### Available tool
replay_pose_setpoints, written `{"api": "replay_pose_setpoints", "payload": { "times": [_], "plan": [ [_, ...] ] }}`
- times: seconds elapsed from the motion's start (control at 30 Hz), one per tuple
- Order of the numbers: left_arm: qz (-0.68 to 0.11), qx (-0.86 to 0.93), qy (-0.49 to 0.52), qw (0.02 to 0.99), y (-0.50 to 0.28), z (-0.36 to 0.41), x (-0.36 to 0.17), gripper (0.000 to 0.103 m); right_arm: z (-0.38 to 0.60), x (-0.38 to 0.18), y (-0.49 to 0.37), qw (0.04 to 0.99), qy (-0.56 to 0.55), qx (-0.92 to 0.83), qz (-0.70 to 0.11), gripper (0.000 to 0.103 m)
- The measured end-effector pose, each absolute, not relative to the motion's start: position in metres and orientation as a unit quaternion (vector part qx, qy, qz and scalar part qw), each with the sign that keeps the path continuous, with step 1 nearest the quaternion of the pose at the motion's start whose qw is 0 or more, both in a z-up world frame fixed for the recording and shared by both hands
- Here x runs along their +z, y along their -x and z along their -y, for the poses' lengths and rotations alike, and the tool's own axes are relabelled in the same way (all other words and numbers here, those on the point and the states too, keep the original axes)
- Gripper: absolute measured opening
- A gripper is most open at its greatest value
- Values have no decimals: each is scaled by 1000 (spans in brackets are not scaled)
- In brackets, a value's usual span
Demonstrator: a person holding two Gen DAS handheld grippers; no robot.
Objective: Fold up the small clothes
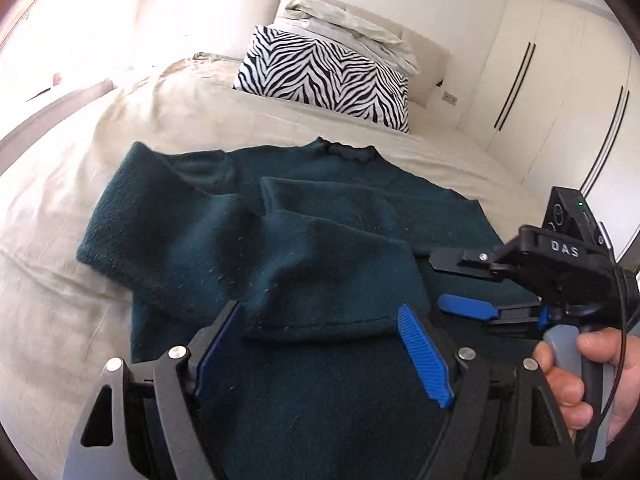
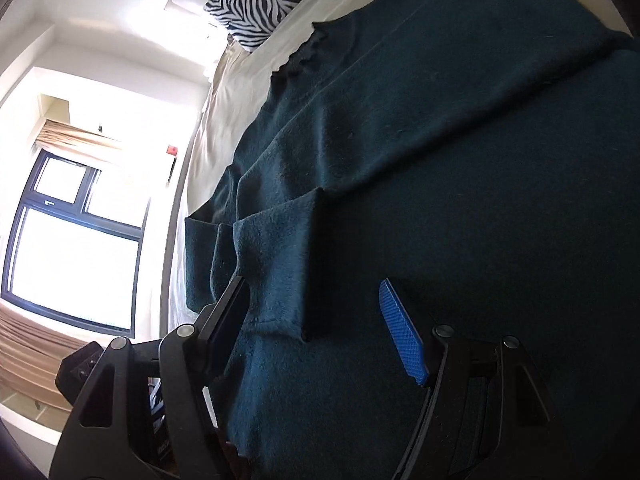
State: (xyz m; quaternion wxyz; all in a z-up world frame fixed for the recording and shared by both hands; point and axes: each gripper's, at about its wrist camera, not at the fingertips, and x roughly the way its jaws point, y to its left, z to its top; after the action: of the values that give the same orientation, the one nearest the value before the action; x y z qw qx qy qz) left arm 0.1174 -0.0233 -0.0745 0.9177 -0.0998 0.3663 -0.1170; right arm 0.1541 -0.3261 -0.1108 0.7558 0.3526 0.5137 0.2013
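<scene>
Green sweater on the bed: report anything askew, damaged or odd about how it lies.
No damage shows. The green sweater lies on the cream bedspread with both sleeves folded inward, but unevenly: the left sleeve bulges out past the body, and its cuff end is rumpled and raised. Both grippers, left gripper and right gripper, are open.

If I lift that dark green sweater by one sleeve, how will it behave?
The sweater would likely droop and unfold: its sleeve already lies in soft bends. The fuzzy knit probably grips ribbed pads well. It looks thick, so perhaps fairly heavy.
</scene>
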Motion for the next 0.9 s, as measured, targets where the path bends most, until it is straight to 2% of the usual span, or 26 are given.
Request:
{"api": "replay_pose_setpoints", "payload": {
  "times": [0.03,0.13,0.17,0.2,0.23,0.3,0.33,0.6,0.8,0.9],
  "plan": [
    [-370,-110,105,917,-116,18,-80,81,316,-111,-161,756,-344,203,-518,67],
    [-395,-98,135,903,-118,0,-96,70,288,-114,-183,767,-300,182,-538,67],
    [-397,-97,150,900,-120,-5,-98,70,282,-112,-187,772,-287,177,-538,67],
    [-394,-93,163,900,-119,-11,-100,70,277,-110,-190,776,-276,176,-539,60],
    [-392,-90,173,899,-119,-15,-100,69,271,-107,-192,780,-259,178,-542,39],
    [-387,-93,185,899,-117,-20,-102,69,257,-101,-195,786,-208,177,-555,13],
    [-385,-93,186,899,-117,-20,-103,68,252,-97,-193,789,-189,182,-556,8],
    [-377,-87,197,901,-114,-25,-108,68,222,11,-185,870,-41,213,-442,7],
    [-377,-83,186,904,-106,-22,-111,68,264,53,-214,890,-58,193,-410,7],
    [-381,-82,187,902,-108,-22,-112,68,295,56,-224,892,-74,176,-410,7]
  ]
}}
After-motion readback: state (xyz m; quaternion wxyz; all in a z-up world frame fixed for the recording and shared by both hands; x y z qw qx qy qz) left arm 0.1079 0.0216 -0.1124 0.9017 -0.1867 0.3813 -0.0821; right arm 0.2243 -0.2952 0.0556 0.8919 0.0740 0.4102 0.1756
